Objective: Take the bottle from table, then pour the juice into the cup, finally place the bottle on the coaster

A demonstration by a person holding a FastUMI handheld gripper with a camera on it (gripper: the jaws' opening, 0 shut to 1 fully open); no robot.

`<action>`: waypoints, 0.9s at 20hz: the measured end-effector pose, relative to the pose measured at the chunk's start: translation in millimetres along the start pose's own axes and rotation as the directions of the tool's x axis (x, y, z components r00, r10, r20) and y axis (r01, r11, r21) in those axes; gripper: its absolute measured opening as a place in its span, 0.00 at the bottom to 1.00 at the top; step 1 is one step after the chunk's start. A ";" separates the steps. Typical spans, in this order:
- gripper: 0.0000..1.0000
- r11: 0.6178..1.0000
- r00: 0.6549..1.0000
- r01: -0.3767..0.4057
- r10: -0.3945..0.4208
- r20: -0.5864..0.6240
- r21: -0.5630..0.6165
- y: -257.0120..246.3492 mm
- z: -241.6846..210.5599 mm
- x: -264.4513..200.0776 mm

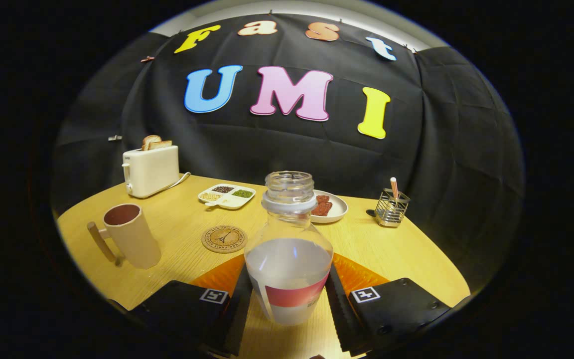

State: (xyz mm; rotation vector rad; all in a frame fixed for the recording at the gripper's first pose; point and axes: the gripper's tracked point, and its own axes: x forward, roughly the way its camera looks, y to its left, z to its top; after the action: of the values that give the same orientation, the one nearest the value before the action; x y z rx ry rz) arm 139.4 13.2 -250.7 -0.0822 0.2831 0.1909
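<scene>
Both fingers of your gripper are pressing the uncapped clear plastic juice bottle between them, so you should be carrying it upright toward the beige handled cup ahead-left, tilting slowly.

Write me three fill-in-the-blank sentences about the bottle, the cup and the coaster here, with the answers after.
1. The bottle stands between the gripper fingers with its cap ____.
2. The round coaster lies between the bottle and the ____.
3. Bread slices stick up out of the ____ behind the cup.

Missing words: off; cup; toaster
</scene>
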 end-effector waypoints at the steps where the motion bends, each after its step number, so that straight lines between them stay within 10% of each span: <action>1: 0.74 0.999 1.000 -0.017 0.017 0.007 -0.030 3.6 7.1 -1.2; 9: 0.74 0.923 0.994 -0.059 0.088 0.060 -0.380 22.4 70.3 9.4; 18: 0.74 0.695 0.985 -0.049 0.151 0.079 -0.717 69.1 89.7 25.5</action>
State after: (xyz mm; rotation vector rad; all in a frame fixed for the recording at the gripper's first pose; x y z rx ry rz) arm 173.9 94.9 -175.8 -0.8388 0.0618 0.4104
